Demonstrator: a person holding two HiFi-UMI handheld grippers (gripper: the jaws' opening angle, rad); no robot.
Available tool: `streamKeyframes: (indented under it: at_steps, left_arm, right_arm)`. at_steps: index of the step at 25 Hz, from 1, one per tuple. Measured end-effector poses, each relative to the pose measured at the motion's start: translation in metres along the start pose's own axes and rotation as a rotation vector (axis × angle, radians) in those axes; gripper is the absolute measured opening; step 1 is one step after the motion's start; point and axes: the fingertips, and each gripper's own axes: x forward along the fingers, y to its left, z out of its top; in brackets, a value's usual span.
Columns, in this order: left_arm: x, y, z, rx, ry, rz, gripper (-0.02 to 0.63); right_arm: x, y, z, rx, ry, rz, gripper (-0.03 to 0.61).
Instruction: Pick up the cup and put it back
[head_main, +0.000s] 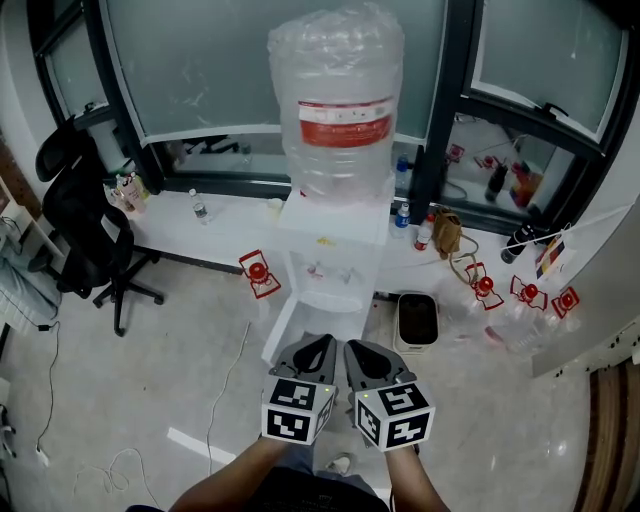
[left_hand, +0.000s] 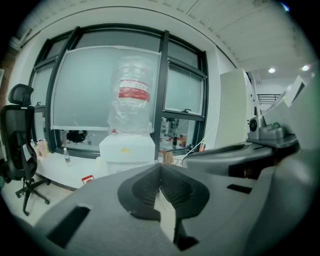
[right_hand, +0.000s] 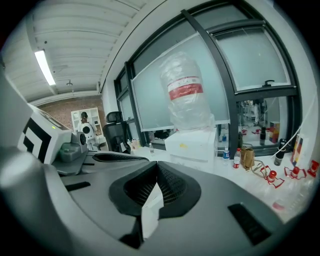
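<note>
One black office chair (head_main: 78, 222) stands at the left; the left tool (head_main: 322, 343) and right tool (head_main: 354, 348), side by side, have ribbed dark jaws closed on nothing; ahead, a boxy white dispenser (head_main: 335, 262) carries a plastic-wrapped bottle (head_main: 338, 110); only the head view shows the dark rectangular bin (head_main: 417, 320) at its right; the cup cannot be made out.
</note>
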Motion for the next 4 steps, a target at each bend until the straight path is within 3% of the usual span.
streamKeyframes:
  at_steps: [4]
  left_arm:
    - [-0.0026,-0.0031,-0.0003,0.004,0.004,-0.001,0.011]
  right_arm:
    - [-0.0028,-0.0001,0.0002,-0.002,0.000,0.001,0.021]
